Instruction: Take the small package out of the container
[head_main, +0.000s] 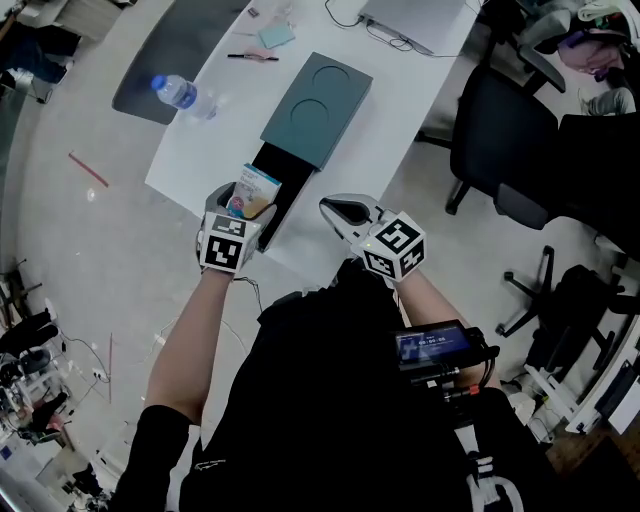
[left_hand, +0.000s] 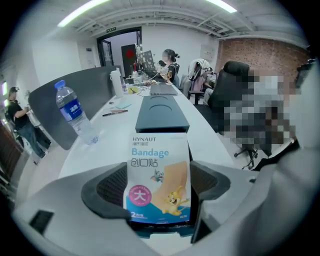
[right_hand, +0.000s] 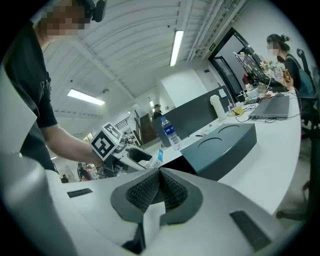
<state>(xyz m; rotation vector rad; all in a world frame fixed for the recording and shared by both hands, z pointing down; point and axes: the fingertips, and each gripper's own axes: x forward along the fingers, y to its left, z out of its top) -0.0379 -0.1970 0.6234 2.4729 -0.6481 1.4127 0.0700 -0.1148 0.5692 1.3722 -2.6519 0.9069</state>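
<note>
The left gripper (head_main: 243, 207) has its jaws clamped on the small package (left_hand: 159, 175), which stands upright between them. The dark container (head_main: 318, 108) lies just below and ahead of those jaws. The right gripper (right_hand: 159, 187) has its jaws pressed together, empty, with the container ahead of them.

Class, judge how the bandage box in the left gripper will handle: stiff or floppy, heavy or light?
The bandage box stands unbent in the left gripper, so it is probably stiff. It is small, so likely light. Its smooth printed face might slip.
</note>
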